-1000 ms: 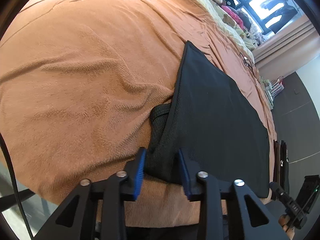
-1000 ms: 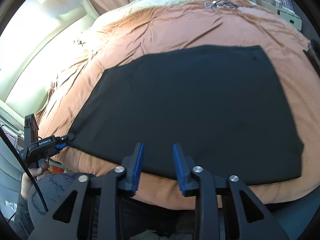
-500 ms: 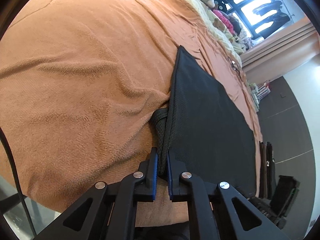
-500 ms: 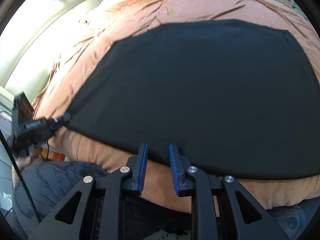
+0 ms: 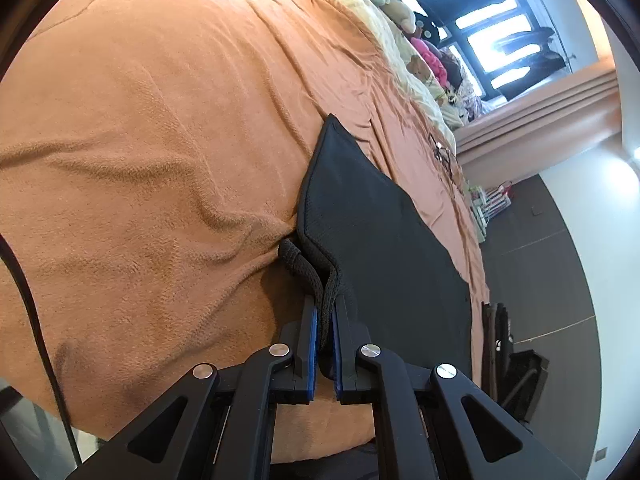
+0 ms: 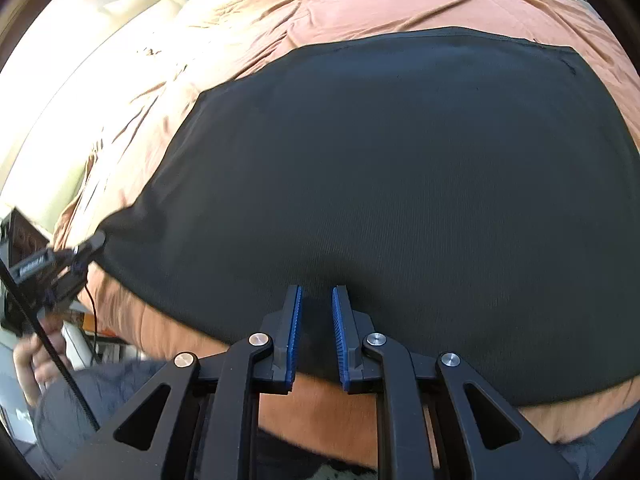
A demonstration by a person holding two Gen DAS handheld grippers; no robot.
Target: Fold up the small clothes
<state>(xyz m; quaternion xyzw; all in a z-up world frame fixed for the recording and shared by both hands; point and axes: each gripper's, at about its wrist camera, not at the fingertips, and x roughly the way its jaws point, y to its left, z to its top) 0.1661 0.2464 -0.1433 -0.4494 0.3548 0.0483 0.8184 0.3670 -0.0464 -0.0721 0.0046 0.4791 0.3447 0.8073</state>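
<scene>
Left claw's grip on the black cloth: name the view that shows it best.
Left wrist view: the left claw pinches the bunched corner of the black cloth up close. The right wrist view shows it small and blurred at the cloth's left corner.

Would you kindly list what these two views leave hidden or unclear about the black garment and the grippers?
- Left wrist view: the black garment is seen edge-on; its far corner is cut off by the left gripper.
- Right wrist view: the garment's near hem hides behind the right gripper, so contact is unclear.
- Right wrist view: the left gripper's grip is blurred.
</scene>
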